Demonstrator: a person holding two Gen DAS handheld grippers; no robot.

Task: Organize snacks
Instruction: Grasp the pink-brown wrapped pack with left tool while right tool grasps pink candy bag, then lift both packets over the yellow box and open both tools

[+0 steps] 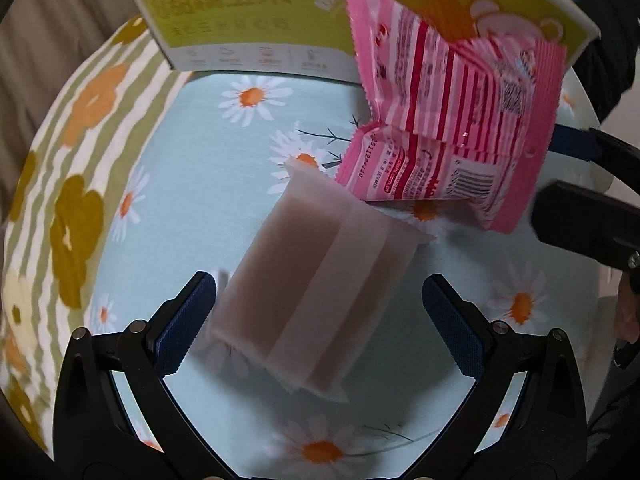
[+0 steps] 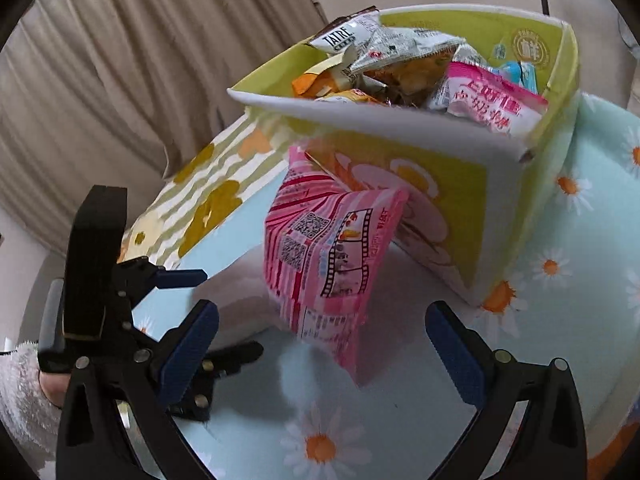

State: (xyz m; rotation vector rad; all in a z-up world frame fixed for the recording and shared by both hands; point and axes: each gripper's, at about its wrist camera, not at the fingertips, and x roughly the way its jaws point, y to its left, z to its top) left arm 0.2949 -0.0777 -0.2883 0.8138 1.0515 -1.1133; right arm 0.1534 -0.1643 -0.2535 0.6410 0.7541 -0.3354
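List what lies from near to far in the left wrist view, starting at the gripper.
Left gripper with open jaws → frosted, pale translucent snack packet → pink striped foil snack packet → yellow-green cardboard box.

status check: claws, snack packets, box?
Both claws open: left claw, right claw. Translucent packet and pink packet loose between their fingers, blurred. Yellow-green snack box already piled full, just beyond.
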